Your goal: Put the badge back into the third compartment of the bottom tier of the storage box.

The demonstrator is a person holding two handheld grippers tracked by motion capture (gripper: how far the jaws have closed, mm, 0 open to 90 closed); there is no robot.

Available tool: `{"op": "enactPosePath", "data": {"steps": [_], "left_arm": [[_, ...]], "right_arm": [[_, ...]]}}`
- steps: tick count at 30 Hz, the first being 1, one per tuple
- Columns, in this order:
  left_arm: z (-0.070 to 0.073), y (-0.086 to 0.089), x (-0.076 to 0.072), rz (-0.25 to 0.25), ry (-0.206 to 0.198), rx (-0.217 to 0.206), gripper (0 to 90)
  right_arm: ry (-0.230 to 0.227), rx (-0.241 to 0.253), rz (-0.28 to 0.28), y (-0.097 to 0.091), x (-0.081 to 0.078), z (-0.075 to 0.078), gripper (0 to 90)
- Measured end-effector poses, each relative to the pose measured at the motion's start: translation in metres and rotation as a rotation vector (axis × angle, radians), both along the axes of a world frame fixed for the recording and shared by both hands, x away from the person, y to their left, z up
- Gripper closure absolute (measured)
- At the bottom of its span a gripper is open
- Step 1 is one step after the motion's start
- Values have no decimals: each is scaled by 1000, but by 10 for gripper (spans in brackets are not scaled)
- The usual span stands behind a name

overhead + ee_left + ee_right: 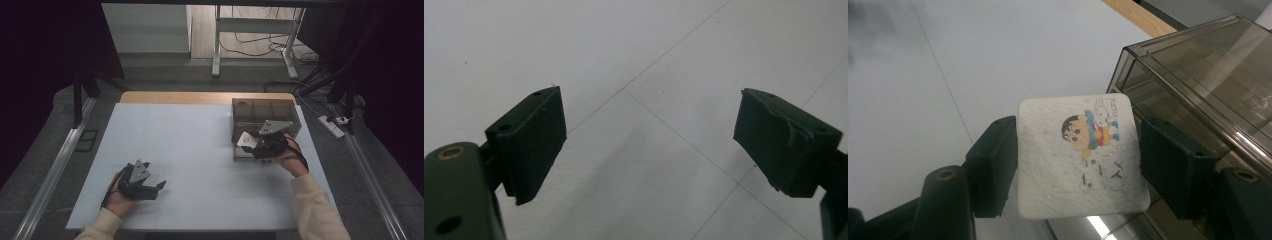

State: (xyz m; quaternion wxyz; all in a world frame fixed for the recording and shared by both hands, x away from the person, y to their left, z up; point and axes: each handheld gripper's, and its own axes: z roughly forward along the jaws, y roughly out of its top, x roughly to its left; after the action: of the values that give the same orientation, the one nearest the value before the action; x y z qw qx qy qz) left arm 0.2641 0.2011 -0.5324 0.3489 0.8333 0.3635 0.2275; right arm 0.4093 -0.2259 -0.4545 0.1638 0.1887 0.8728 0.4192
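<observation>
The right gripper [1078, 165] holds a small white square pad [1080, 155] between its jaws, gripped by two opposite edges, with its printed cartoon face turned toward the gripper's camera. From above, the pad [246, 140] shows just ahead of that gripper [257, 145], over the near edge of a smoky clear plastic box [265, 117] with inner compartments. In the right gripper view the box [1198, 65] lies just beyond and to the right of the jaws.

The pad looks light and soft, with a pebbled, fibrous surface like a pressed towel or thick paper coaster. It keeps its flat shape in the grip, so it is probably stiff enough to be carried by the edges. A hard squeeze would likely buckle or dent it. The texture should give the pads good friction, so slipping seems unlikely. The present hold across the middle of two opposite sides looks the sensible one; a corner hold would let it swing.

The left gripper [649, 145] rests on the tabletop [634, 45] with its jaws wide apart and nothing between them, well away from the box.
</observation>
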Motion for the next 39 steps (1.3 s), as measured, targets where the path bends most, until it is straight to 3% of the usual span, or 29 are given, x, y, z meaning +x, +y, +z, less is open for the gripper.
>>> {"op": "enactPosePath", "data": {"steps": [39], "left_arm": [[0, 0, 0, -1, 1, 2, 133]], "right_arm": [[1, 2, -51, -26, 1, 2, 328]]}}
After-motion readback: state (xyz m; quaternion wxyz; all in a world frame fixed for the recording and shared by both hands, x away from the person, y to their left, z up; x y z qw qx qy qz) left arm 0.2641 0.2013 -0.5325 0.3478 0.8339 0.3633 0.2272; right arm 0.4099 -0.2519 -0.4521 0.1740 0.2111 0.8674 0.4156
